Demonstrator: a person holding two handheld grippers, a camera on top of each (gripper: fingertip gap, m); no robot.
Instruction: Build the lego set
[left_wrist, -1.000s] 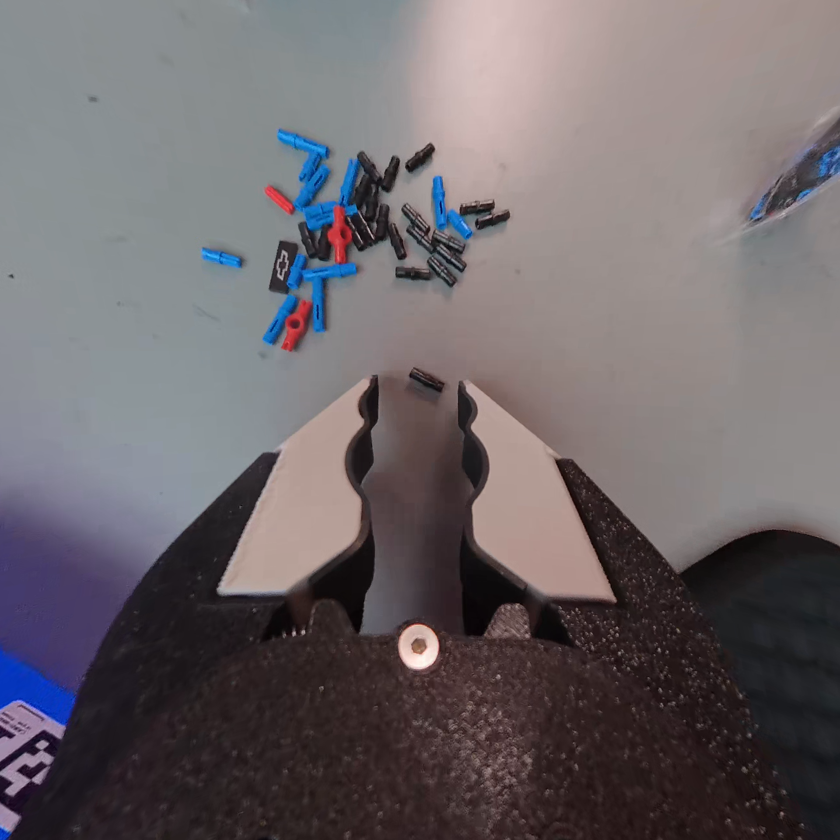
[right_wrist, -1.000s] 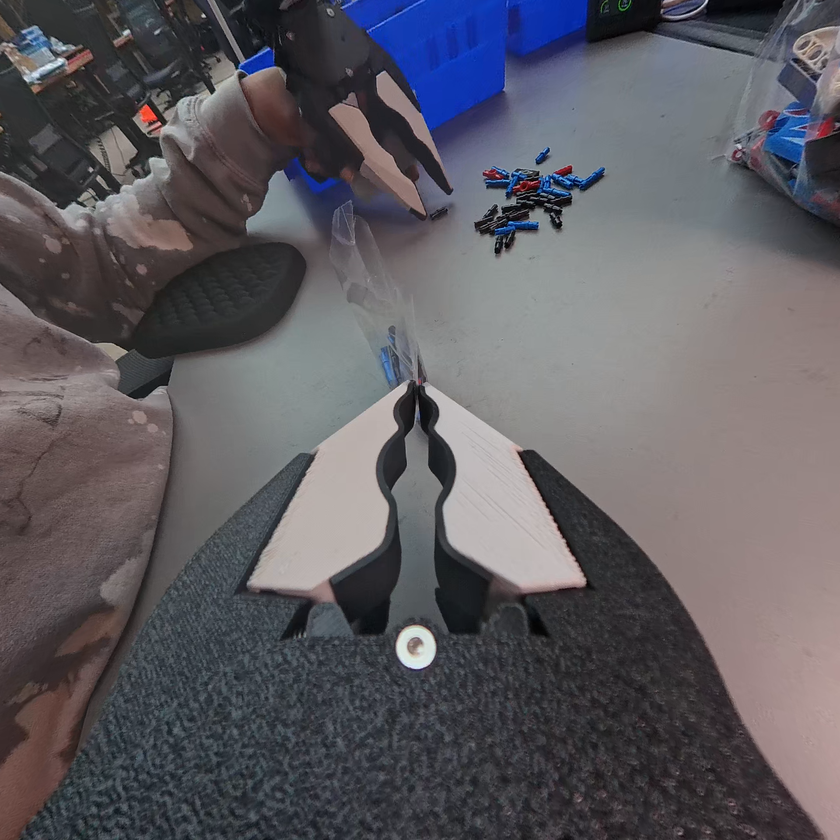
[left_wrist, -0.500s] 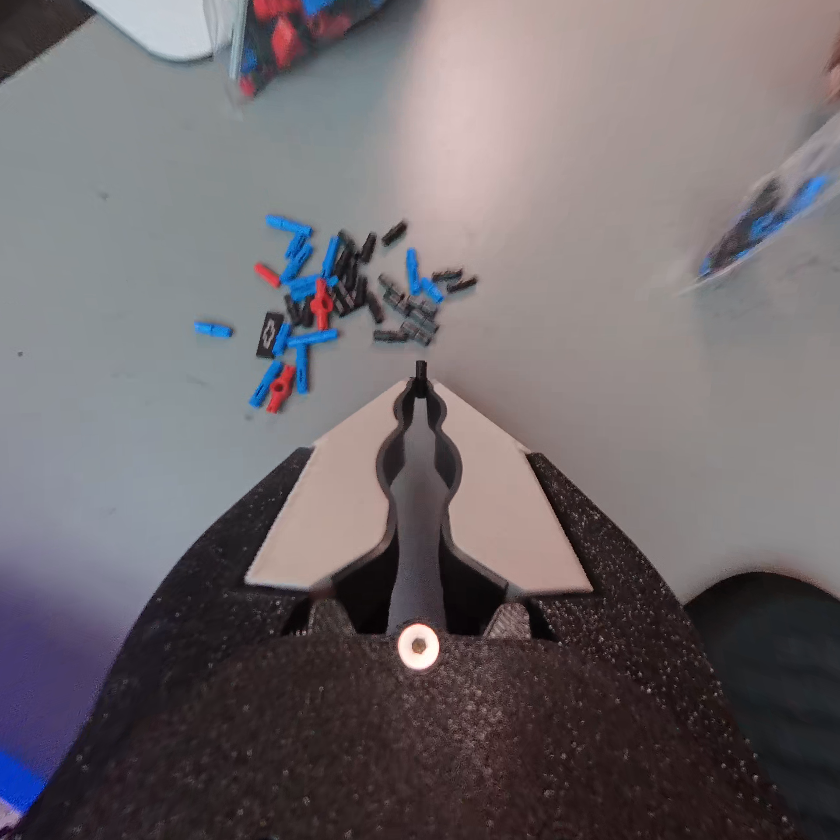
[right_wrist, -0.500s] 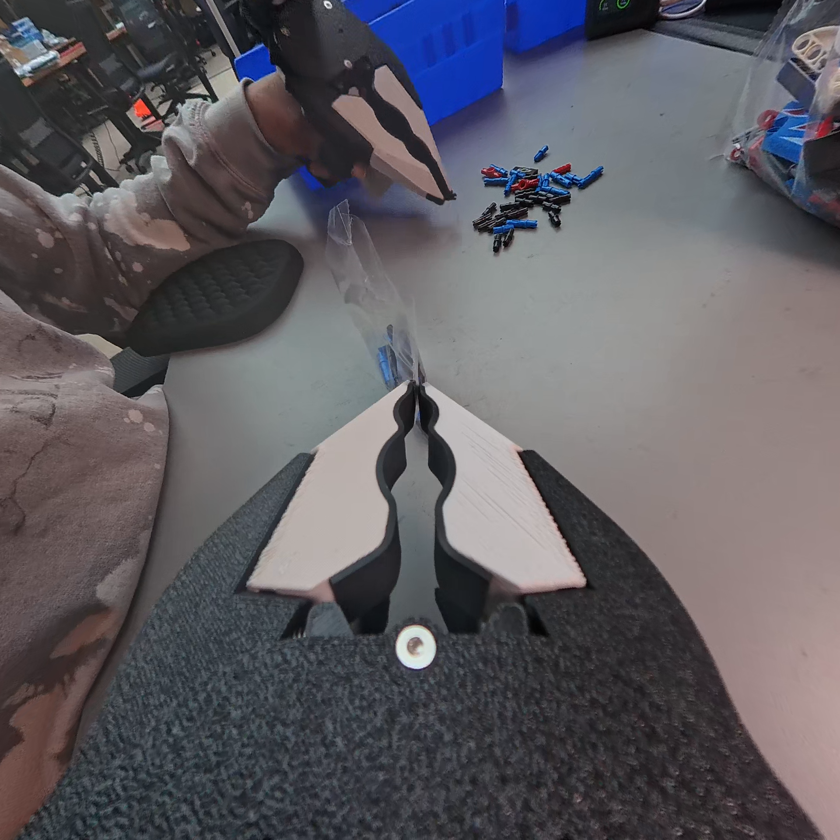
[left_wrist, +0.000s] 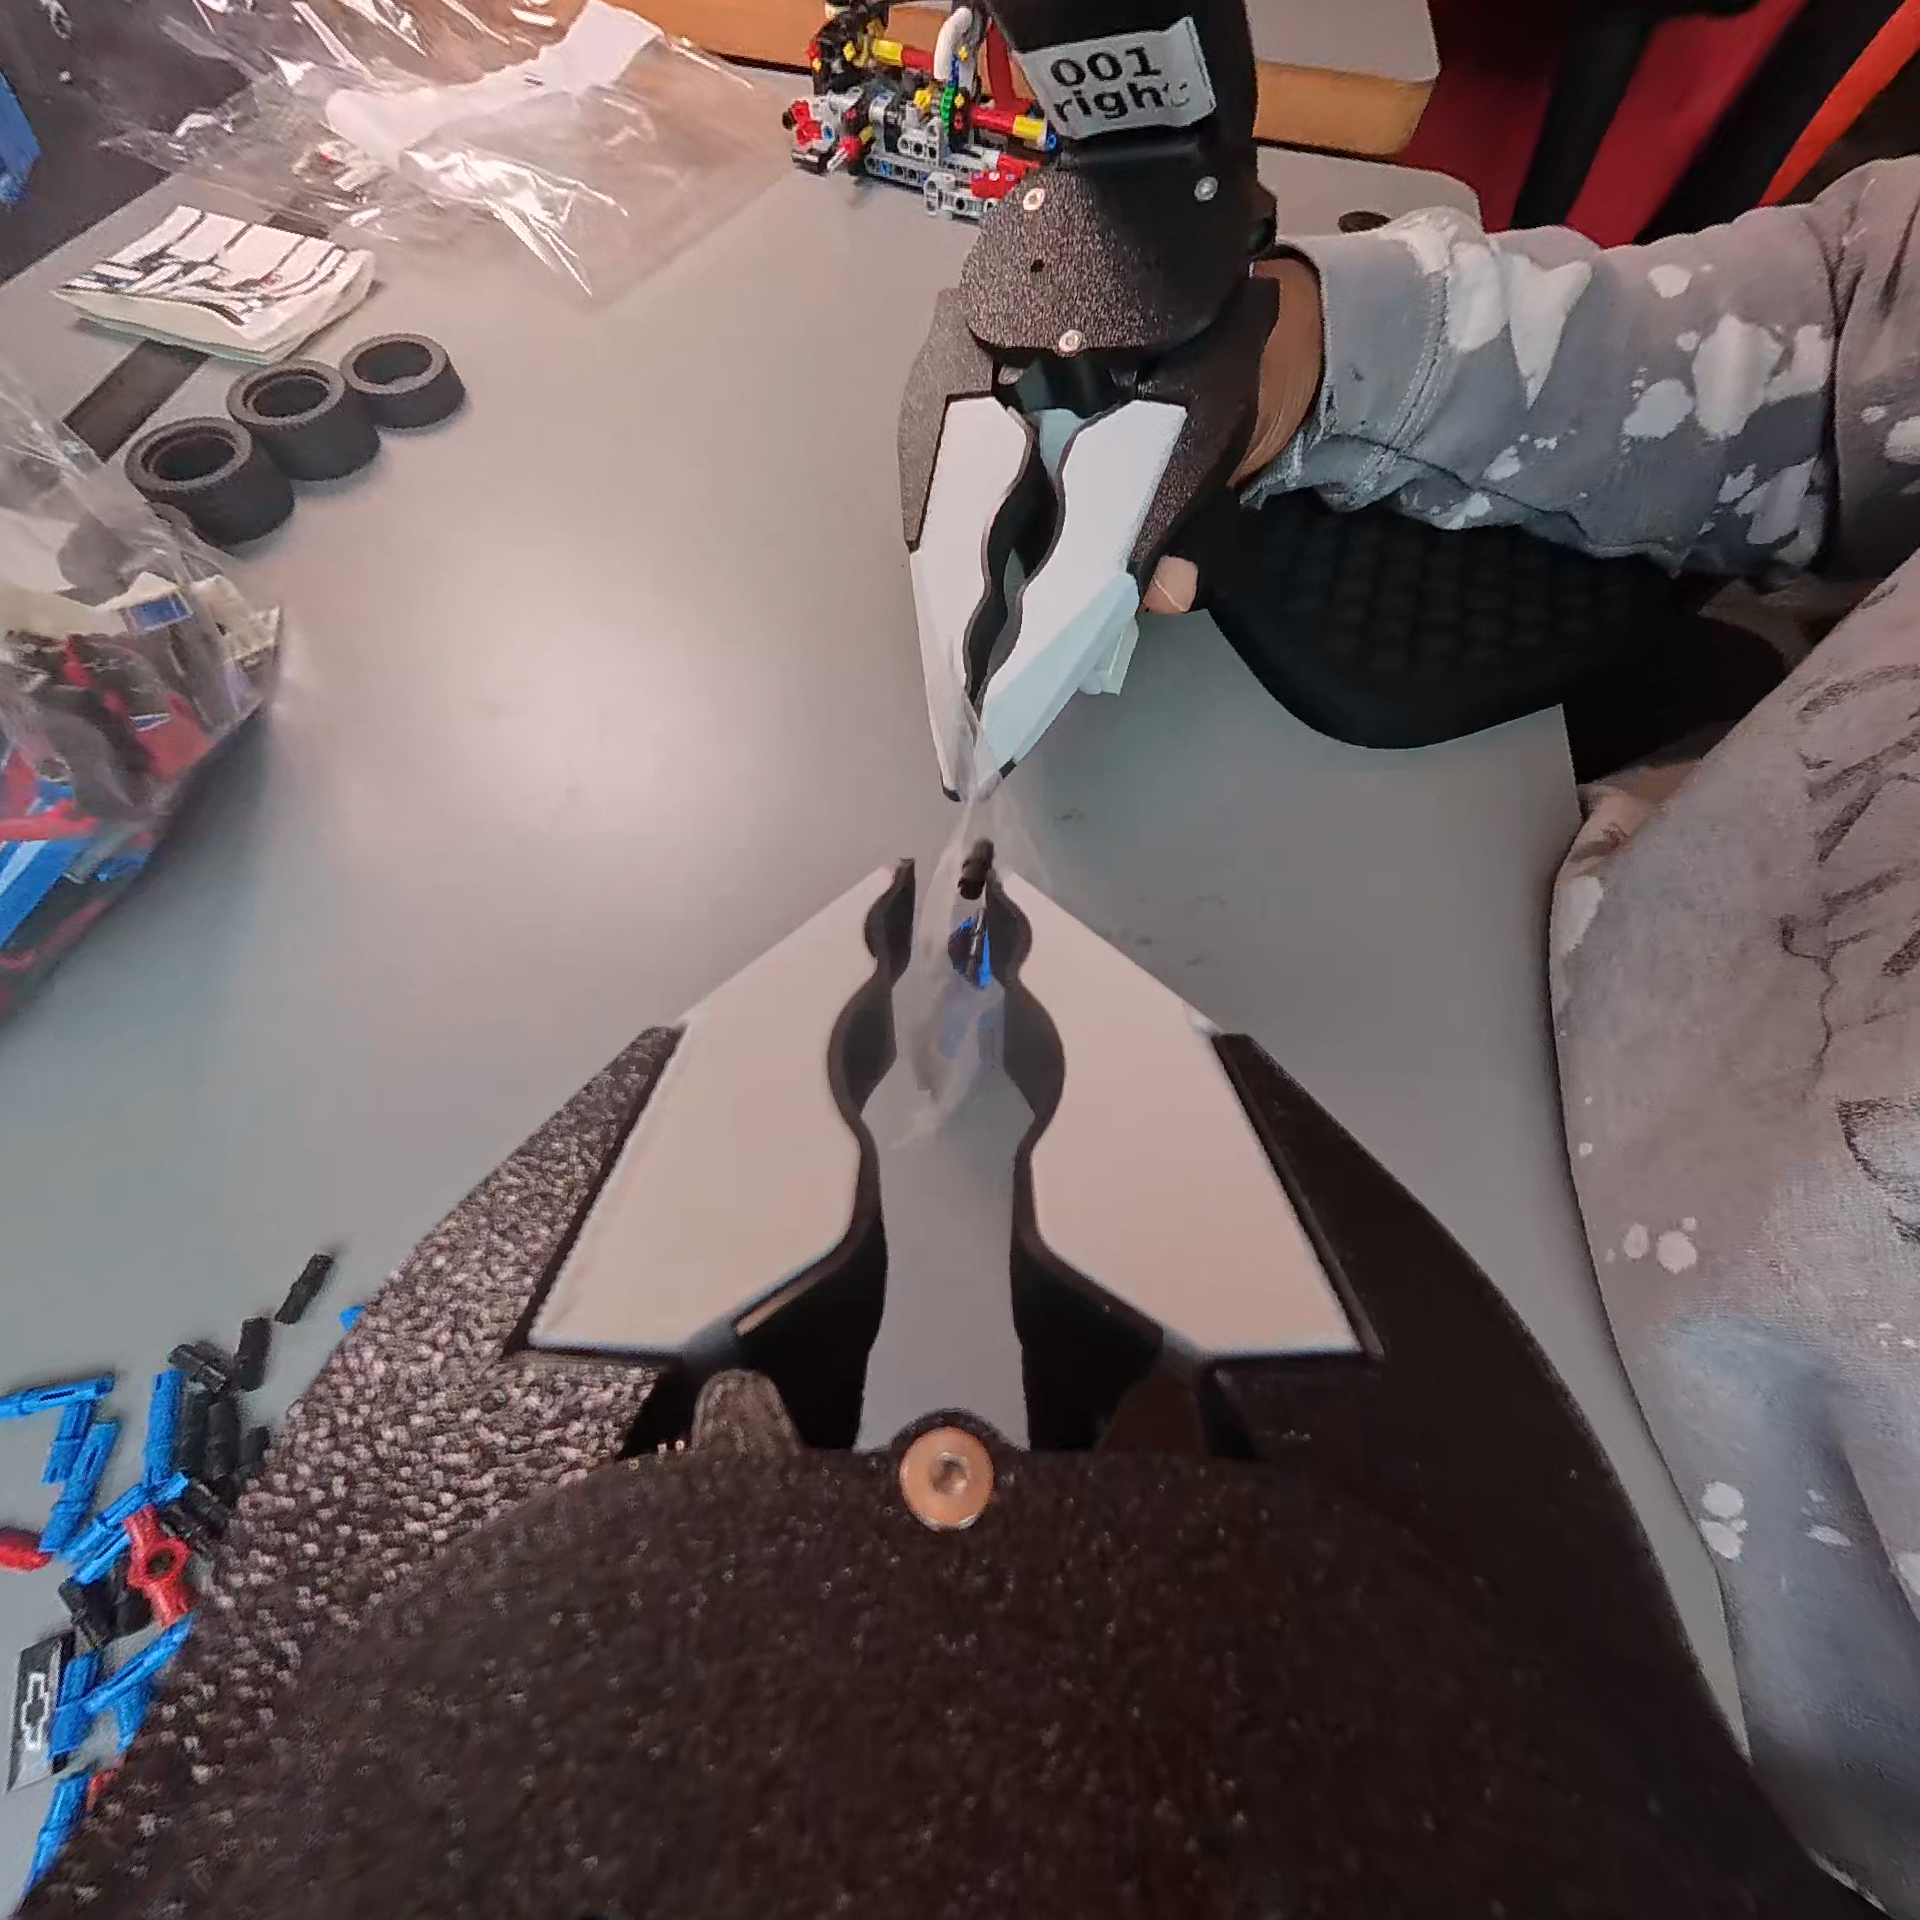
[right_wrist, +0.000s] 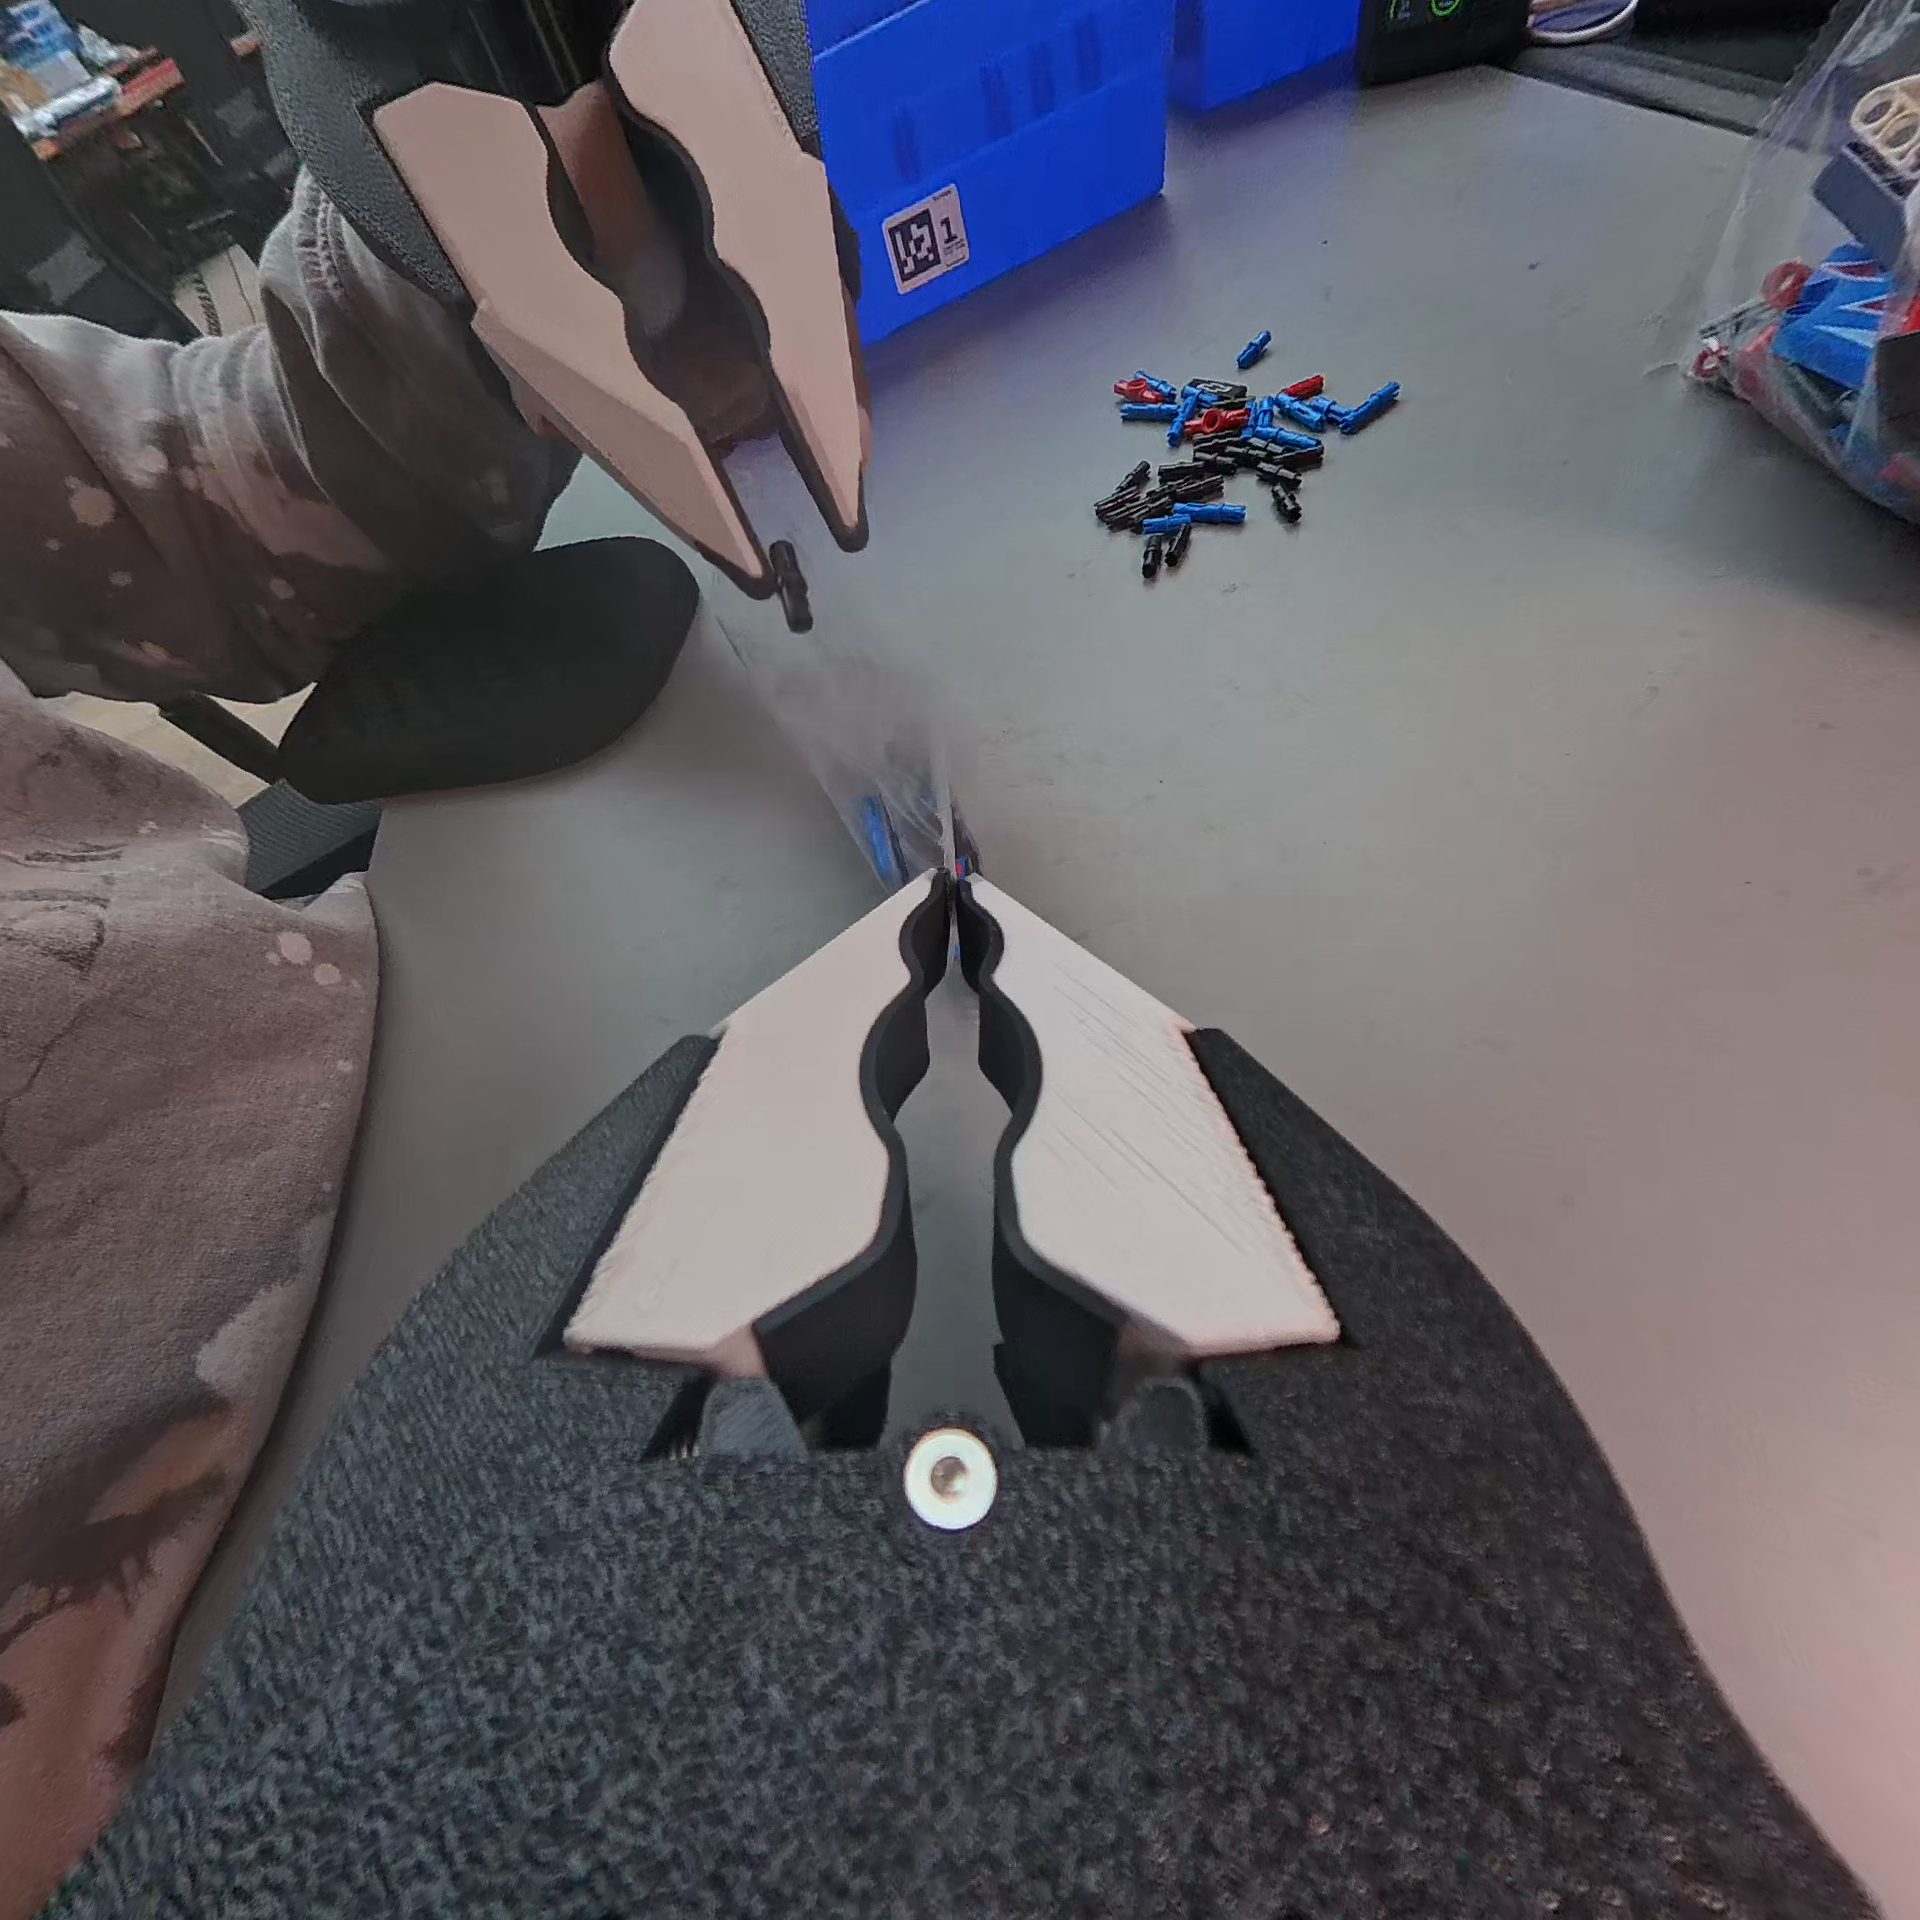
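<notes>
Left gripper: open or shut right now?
Open. The left gripper shows a clear gap between its fingertips in both views; a black pin sits at one fingertip, over the small plastic bag.

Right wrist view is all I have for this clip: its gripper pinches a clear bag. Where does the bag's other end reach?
Observer: The left wrist view shows the clear bag running from the right gripper into the gap between the left gripper's open fingers.
Operator: Is there a built model anywhere?
Observer: Yes, a partly built model stands at the far edge of the table, behind the right gripper.
Operator: Any wheels?
Observer: Three black tyres lie loose in a row, not mounted.
</notes>
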